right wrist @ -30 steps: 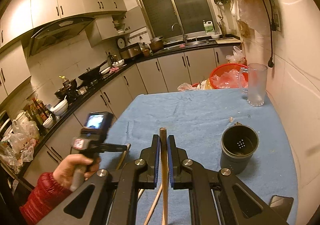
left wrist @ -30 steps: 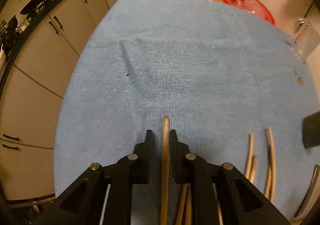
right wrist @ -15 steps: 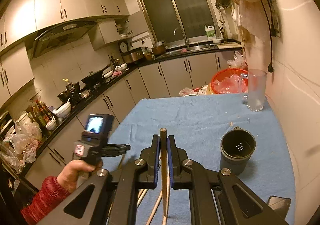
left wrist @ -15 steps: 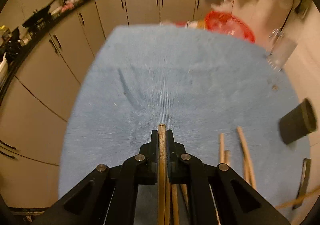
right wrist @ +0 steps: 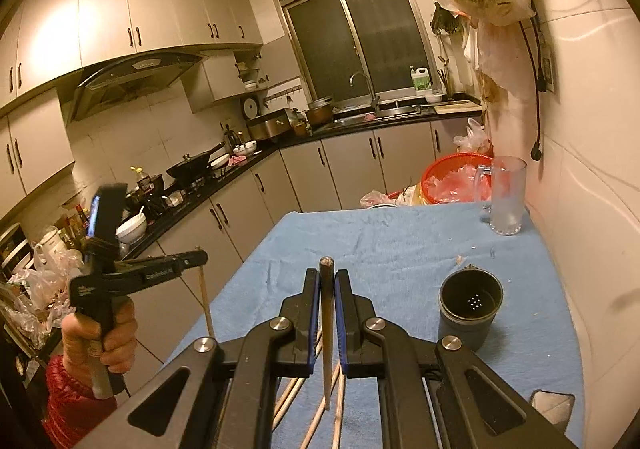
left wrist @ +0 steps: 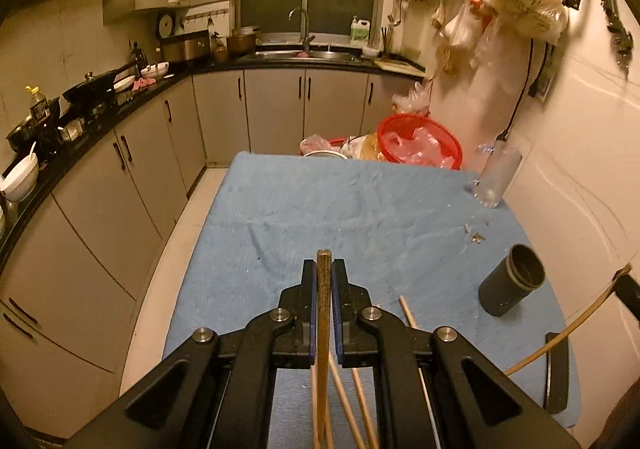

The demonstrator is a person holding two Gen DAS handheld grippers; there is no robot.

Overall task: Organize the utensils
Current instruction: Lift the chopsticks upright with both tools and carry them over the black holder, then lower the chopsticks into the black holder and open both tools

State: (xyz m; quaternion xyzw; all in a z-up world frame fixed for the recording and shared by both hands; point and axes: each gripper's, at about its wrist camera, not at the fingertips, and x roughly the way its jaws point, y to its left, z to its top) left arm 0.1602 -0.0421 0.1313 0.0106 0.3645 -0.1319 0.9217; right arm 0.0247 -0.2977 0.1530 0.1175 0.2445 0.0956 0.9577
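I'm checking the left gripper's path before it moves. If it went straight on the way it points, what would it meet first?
Probably nothing soon: the left gripper, shut on a chopstick, points above the blue cloth toward the far cabinets. Depth is unclear.

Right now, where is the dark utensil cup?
The dark cup stands upright on the blue cloth, at the right of both views, nearer than the glass mug.

Left tongs (left wrist: pixel 324 281) have lifted their chopstick (left wrist: pixel 322 313) off the table (left wrist: pixel 320 209).
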